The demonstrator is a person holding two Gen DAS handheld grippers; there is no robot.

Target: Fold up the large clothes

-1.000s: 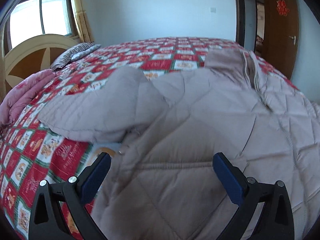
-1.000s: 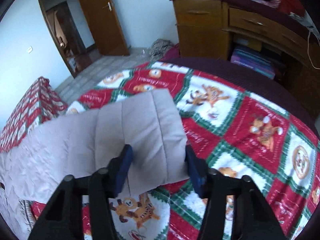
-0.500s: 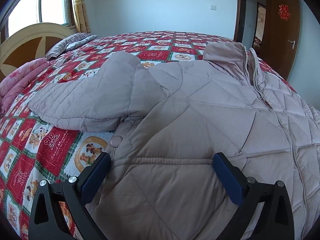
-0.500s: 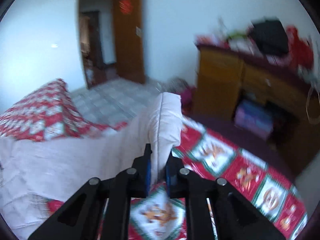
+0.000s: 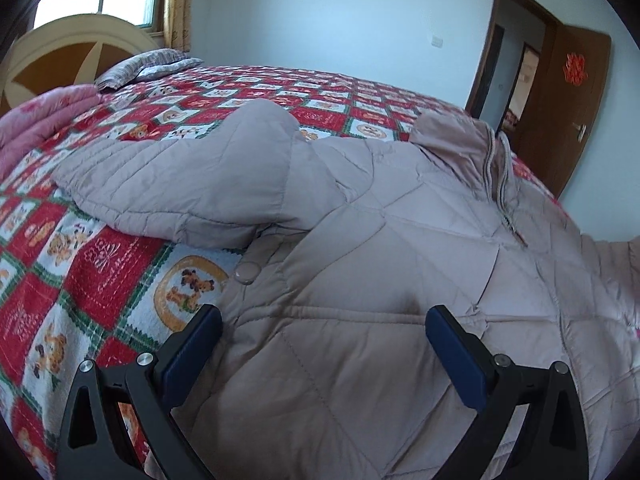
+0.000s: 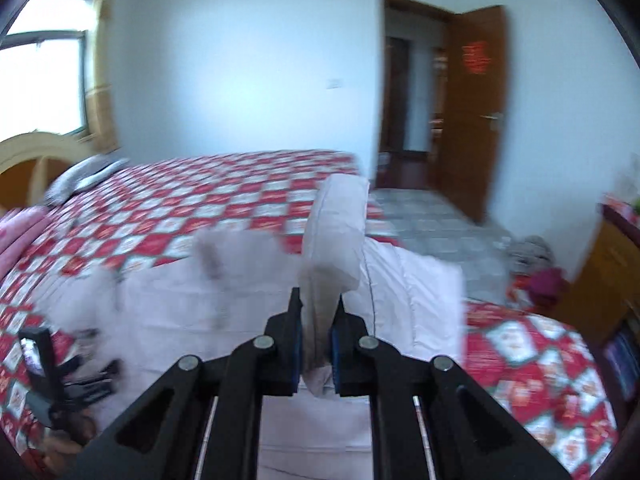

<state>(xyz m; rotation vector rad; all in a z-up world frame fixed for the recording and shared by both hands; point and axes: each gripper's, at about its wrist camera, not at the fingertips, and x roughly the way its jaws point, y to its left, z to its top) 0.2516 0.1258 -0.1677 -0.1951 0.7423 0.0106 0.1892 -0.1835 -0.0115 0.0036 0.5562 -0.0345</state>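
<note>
A puffy quilted jacket (image 5: 360, 280) lies spread on a bed (image 5: 120, 264). The right gripper (image 6: 316, 344) pinches its raised sleeve end (image 6: 336, 240); the left gripper (image 5: 320, 344) hovers wide above the body. It looks soft, bulky, likely slippery; cuffs and hems seem the best holds.

The bed (image 5: 328, 96) has a red and white checked blanket (image 5: 100, 264) on top. A big puffy beige coat (image 5: 360, 280) lies on it, under the left tool (image 5: 320, 344). Far ahead lie a pink quilt (image 5: 36, 120) and striped pillow (image 5: 148, 64)
</note>
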